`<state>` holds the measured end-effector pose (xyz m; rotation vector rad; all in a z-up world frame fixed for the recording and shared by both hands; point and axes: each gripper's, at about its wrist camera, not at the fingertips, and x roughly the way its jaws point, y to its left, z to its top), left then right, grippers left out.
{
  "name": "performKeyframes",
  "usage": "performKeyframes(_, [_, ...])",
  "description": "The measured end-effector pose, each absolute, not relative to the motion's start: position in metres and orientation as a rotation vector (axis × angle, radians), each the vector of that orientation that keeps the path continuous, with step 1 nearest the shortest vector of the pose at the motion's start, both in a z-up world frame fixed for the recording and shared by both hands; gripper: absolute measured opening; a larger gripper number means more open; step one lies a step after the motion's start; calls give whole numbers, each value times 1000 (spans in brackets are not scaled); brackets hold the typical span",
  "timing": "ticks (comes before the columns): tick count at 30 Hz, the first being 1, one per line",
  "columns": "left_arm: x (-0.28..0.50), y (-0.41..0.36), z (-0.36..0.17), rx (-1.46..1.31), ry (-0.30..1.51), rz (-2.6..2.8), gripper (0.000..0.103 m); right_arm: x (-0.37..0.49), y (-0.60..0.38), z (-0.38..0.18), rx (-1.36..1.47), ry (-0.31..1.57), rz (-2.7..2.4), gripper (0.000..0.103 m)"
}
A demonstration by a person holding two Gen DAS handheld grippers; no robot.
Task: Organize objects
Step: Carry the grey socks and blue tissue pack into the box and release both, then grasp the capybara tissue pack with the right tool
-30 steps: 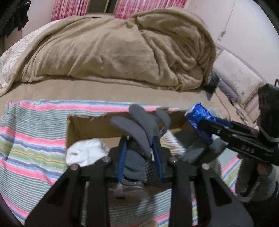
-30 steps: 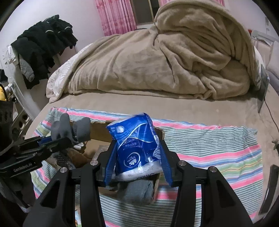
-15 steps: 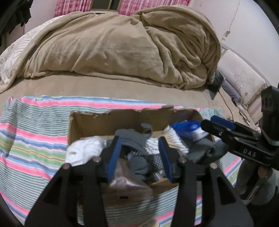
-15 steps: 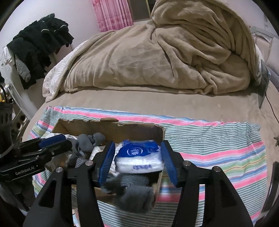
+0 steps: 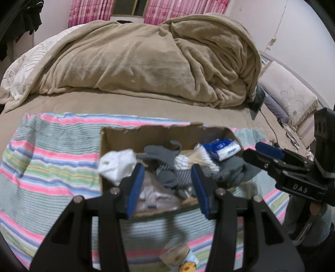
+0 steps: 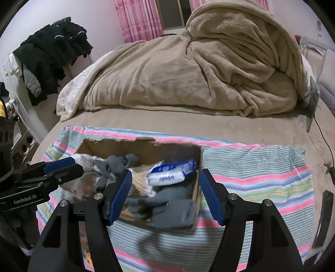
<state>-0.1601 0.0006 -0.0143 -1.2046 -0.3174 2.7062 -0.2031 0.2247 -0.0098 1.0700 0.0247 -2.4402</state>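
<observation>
— What is seen at the far left?

— In the right wrist view, dark clothes (image 6: 52,54) are piled on a rack by the wall. A striped towel (image 5: 52,159) is spread over the near part of the bed, and a torn-edged cardboard box (image 5: 117,136) is set on it.

— And the left gripper (image 5: 167,186)?

— It is held above the near edge of the box. Its blue-padded jaws are parted and nothing is gripped between them; only the contents of the box are seen through the gap.

— What is found in the box, from left to right?

— A white cloth (image 5: 117,165) is draped over the left wall. A grey glove (image 5: 161,154) is laid in the middle, on other grey fabric. A bundle of cotton swabs (image 5: 196,159) is propped just right of it, and a blue tissue pack (image 5: 224,148) is lodged in the right far corner. A grey sock (image 6: 173,211) is hung over the near right corner.

— The right gripper (image 6: 165,194)?

— Its jaws are opening and set wide apart. The tissue pack is seen beyond and between them, untouched by either pad.

— Beyond the box?

— A beige blanket (image 6: 188,73) is heaped across the bed, with pink curtains (image 6: 138,18) behind. A dark tablet (image 6: 313,104) is leaned at the right, and a cable is trailed from it.
</observation>
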Motion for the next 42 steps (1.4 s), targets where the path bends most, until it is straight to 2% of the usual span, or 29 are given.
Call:
performKeyframes(2, [-151, -1, -13, -1204, -305, 2716, 51, -197, 222, -9, 1073, 27, -2432, 70])
performKeyframes(3, [-149, -1, -13, -1206, -301, 2719, 62, -193, 221, -8, 1070, 31, -2429, 70])
performKeyframes(5, [-139, -6, -11, -1196, -319, 2723, 68, -186, 216, -8, 1073, 33, -2417, 70])
performKeyframes(10, [-118, -15, -10, -1196, -341, 2735, 68, -166, 202, -13, 1087, 65, -2379, 73])
performKeyframes(13, [-105, -21, -11, -1197, -349, 2742, 73, -153, 193, -18, 1098, 92, -2352, 75])
performKeyframes(26, [-60, -48, -31, -1258, -379, 2766, 73, -116, 158, -38, 1138, 179, -2260, 76])
performKeyframes(42, [-31, -76, -69, -1367, -467, 2749, 73, -92, 118, -90, 1260, 298, -2118, 76])
